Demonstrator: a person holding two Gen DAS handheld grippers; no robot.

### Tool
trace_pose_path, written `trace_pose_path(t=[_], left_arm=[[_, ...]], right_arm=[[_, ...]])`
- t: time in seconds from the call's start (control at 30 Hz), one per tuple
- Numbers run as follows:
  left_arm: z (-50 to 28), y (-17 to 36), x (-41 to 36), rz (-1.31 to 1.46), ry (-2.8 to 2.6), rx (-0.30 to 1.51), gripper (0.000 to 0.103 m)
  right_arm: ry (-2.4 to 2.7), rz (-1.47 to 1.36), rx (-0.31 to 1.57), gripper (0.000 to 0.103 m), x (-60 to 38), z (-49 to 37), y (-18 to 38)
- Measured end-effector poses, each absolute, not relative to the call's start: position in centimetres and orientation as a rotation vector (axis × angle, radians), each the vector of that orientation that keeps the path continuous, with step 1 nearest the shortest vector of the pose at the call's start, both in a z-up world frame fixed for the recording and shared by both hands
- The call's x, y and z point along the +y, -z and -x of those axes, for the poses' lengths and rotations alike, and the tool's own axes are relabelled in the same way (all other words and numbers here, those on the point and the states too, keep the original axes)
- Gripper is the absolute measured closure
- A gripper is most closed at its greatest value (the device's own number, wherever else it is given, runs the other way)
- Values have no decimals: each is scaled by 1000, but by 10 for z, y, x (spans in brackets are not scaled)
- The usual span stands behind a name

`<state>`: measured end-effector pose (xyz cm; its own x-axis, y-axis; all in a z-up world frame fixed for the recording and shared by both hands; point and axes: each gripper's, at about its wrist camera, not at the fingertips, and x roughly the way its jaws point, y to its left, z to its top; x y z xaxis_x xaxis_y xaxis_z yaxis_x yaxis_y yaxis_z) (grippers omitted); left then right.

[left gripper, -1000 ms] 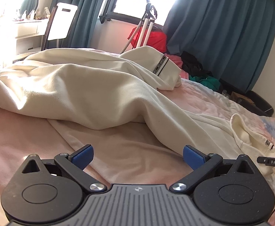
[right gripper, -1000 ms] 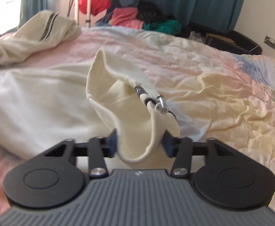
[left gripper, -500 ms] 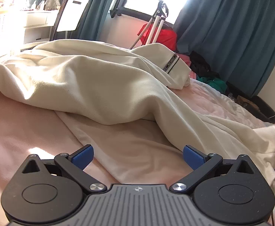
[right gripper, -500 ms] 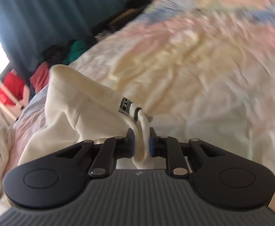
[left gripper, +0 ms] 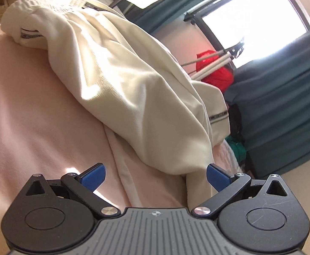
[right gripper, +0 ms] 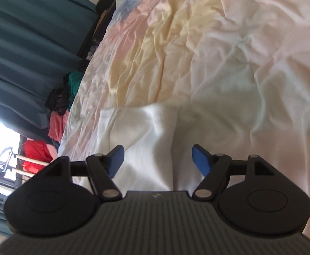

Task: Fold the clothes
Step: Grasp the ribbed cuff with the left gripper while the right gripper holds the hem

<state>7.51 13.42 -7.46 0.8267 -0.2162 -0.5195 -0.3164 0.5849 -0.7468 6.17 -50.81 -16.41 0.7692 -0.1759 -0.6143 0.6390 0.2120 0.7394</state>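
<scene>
While both cams sit rolled way over, so the room looks tipped: quick rundown

Left gripper [left gripper: 155,175]: jaws spread wide, blue pads clear of everything, nothing pinched; pink cloth and a cream fold show in the gap

Right gripper [right gripper: 158,159]: jaws opening right now, cream cloth lies flat under the gap but the pads [right gripper: 199,159] aren't pressing on it

Pants [left gripper: 129,80]: cream, lying on the bed, waistband [left gripper: 48,2] bunched at the far end of the left view, a cuff with a dark stripe [left gripper: 217,115] out near the bed's edge

Pant end [right gripper: 142,140]: flat on the sheet just ahead of the right gripper, its edge straight across

Bed [left gripper: 27,110]: plain pink on the left side, crumpled pastel pink, yellow and blue sheet [right gripper: 218,42] on the right side

Clothes pile [right gripper: 63,97]: black, green and pink stuff heaped off the bed by the teal curtain [right gripper: 23,42]

Red bag [left gripper: 216,74]: below the bright window [left gripper: 254,19], white poles leaning across it
</scene>
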Motion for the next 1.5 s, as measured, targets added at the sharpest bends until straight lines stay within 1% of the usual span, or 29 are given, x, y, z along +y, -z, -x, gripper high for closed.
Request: trace_pose_path(t=[0.13, 0.23, 0.33, 0.43, 0.5, 0.57, 0.63, 0.67, 0.7, 0.73, 0.77, 0.8, 0.9, 1.0, 1.17, 1.23, 1.37, 1.5], left_arm=[[-69, 69, 178, 1081, -164, 617, 0], [-76, 71, 206, 1134, -196, 676, 0], [-89, 87, 225, 1234, -211, 739, 0], [-99, 103, 241, 1335, -227, 716, 0], [-105, 108, 249, 1386, -232, 658, 0], [-110, 110, 254, 1414, -228, 588, 1], [-114, 109, 257, 1403, -232, 542, 6], [-116, 108, 259, 1388, -240, 524, 16], [-117, 107, 261, 1369, -250, 510, 34], [-117, 107, 264, 1355, -267, 505, 42], [-118, 108, 269, 1348, -287, 506, 57], [-118, 109, 274, 1354, -298, 508, 70], [-114, 104, 293, 1342, -306, 521, 81], [-108, 66, 302, 1219, -330, 504, 87], [-87, -5, 327, 1155, -274, 531, 89], [-76, -22, 332, 1127, -269, 555, 89], [-62, -22, 338, 1105, -285, 610, 90], [-45, 2, 346, 1051, -333, 689, 90]], right_arm=[[547, -1268, 495, 30, -498, -63, 163], [512, -1261, 522, 30, -493, -69, 164], [481, -1257, 550, 31, -491, -78, 170], [463, -1249, 544, 31, -493, -86, 176], [458, -1224, 534, 31, -495, -91, 177], [456, -1197, 527, 36, -496, -96, 177], [461, -1175, 526, 48, -498, -100, 178], [466, -1163, 527, 52, -500, -102, 179], [473, -1147, 530, 69, -502, -104, 180], [481, -1132, 534, 83, -503, -105, 181], [484, -1121, 537, 85, -504, -106, 182], [475, -1122, 536, 89, -505, -107, 182], [473, -1095, 526, 93, -503, -109, 178], [471, -1082, 470, 94, -505, -103, 168], [489, -1070, 357, 95, -507, -88, 147], [529, -1054, 333, 95, -508, -81, 140], [637, -979, 314, 97, -511, -66, 129], [740, -925, 351, 97, -516, -54, 133]])
